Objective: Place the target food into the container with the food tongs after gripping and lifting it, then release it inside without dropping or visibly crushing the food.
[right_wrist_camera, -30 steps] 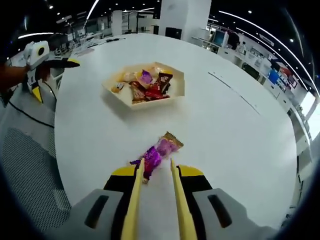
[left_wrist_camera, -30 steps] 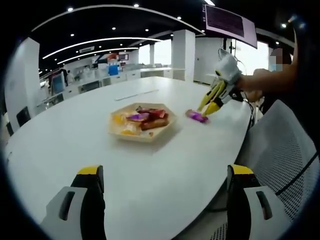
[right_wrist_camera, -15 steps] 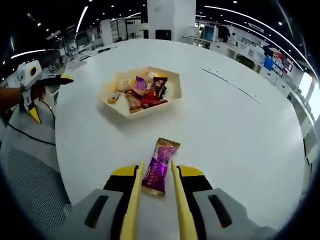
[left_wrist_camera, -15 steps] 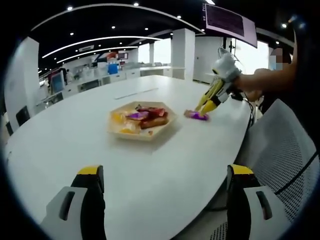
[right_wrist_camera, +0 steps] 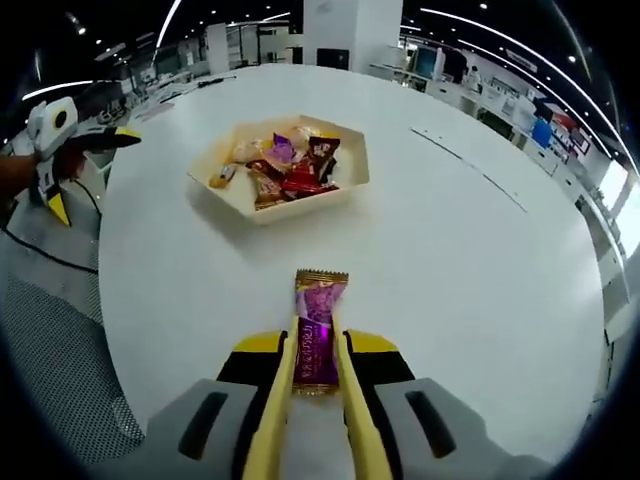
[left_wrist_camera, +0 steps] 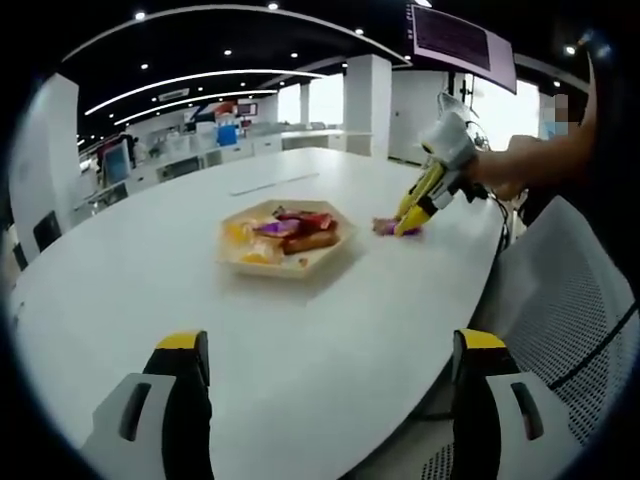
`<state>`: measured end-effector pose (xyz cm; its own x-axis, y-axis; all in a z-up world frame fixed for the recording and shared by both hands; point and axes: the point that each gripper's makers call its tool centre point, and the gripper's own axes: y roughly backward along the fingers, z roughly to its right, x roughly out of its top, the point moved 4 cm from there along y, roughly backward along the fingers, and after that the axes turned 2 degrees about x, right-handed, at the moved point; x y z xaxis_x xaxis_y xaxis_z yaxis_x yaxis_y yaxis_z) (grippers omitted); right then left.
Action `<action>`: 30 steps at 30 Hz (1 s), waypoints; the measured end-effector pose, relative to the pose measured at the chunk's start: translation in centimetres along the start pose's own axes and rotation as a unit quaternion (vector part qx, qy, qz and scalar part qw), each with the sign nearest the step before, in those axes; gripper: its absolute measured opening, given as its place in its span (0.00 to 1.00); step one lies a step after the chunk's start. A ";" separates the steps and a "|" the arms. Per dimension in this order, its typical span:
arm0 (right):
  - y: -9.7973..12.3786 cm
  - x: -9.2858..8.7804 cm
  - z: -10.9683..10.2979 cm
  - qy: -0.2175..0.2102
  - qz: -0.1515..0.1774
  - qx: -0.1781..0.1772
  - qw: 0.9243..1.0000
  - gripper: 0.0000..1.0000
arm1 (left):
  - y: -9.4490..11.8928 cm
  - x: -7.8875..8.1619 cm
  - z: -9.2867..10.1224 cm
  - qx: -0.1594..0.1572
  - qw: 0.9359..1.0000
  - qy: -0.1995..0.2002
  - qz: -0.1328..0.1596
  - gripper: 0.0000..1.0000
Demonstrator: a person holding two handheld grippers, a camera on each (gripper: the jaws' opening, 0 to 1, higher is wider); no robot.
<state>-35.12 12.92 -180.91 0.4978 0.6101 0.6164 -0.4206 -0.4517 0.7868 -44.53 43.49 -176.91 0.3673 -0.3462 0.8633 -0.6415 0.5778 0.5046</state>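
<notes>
While your hands hover over it, the white counter (right_wrist_camera: 480, 300) spreads wide and round, with a mesh chair (left_wrist_camera: 565, 300) just beside its edge. On the counter sits the hexagonal container (right_wrist_camera: 275, 205), pale and shallow, holding a heap of wrapped snacks (right_wrist_camera: 285, 170); in the left gripper view you see it (left_wrist_camera: 283, 262) near the middle of the counter. Your left gripper (left_wrist_camera: 325, 400) hangs low over the near edge with its jaws spread wide apart and nothing between them. Your right gripper (right_wrist_camera: 315, 375) carries yellow food tongs (right_wrist_camera: 270, 420), whose two arms sit close on either side of the purple wrapped candy (right_wrist_camera: 318, 330). The candy lies flat on the counter, apart from the container, its gold-edged far end poking out ahead of the tong tips. Whether the tongs actually press on the wrapper, you cannot tell.
</notes>
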 end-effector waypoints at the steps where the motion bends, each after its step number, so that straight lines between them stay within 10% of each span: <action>1: 0.0 0.0 0.0 -0.001 0.001 0.001 1.000 0.21 | 0.0 0.0 0.0 0.000 1.000 0.000 0.001 0.98; 19: 1.0 0.8 0.5 0.009 0.000 0.020 1.000 0.21 | 0.0 0.4 0.2 -0.006 1.000 -0.003 0.011 1.00; 30: 3.6 4.4 2.6 0.064 0.005 0.034 0.997 0.21 | 0.0 0.4 0.0 -0.003 1.000 -0.001 0.015 1.00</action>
<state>-32.48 12.30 -175.28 0.3909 0.6815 0.6187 -0.3706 -0.4988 0.7835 -44.37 43.32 -176.53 0.3467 -0.3312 0.8776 -0.6481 0.5917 0.4794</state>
